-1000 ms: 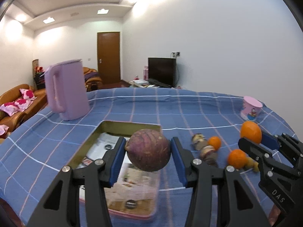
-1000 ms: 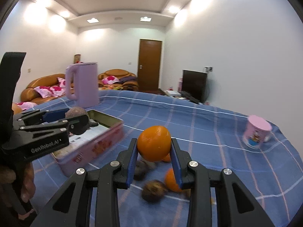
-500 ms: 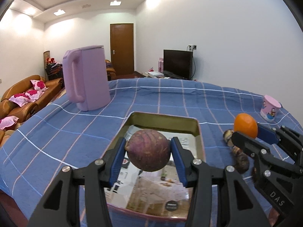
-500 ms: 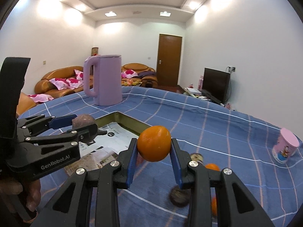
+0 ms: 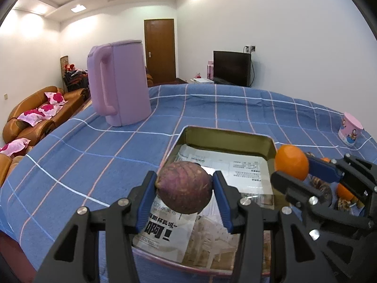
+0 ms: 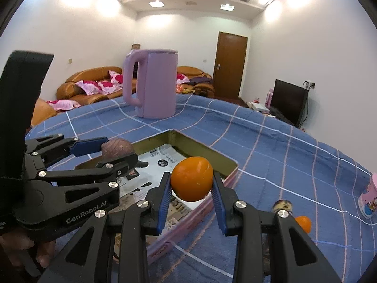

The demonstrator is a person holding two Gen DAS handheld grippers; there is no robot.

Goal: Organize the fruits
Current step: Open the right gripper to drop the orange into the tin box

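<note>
The open metal tin (image 5: 226, 139) lies on the tabletop (image 5: 70, 165) with only printed paper sheets (image 5: 247, 167) lining its bottom. Above its near end, the left gripper (image 5: 185, 188) has its jaws clamped on a purple-brown fruit (image 5: 183, 187); over the tin's right rim, the right gripper (image 6: 191, 184) has its jaws pressed on an orange (image 6: 192, 181). More fruits (image 6: 302, 222) lie right of the tin. A lilac kettle (image 5: 117, 82) stands beyond the tin and a pink cup (image 5: 351, 128) far right of it, on blue checked cloth; a sofa (image 6: 94, 87), door (image 5: 160, 52) and television (image 5: 232, 68) sit behind.
</note>
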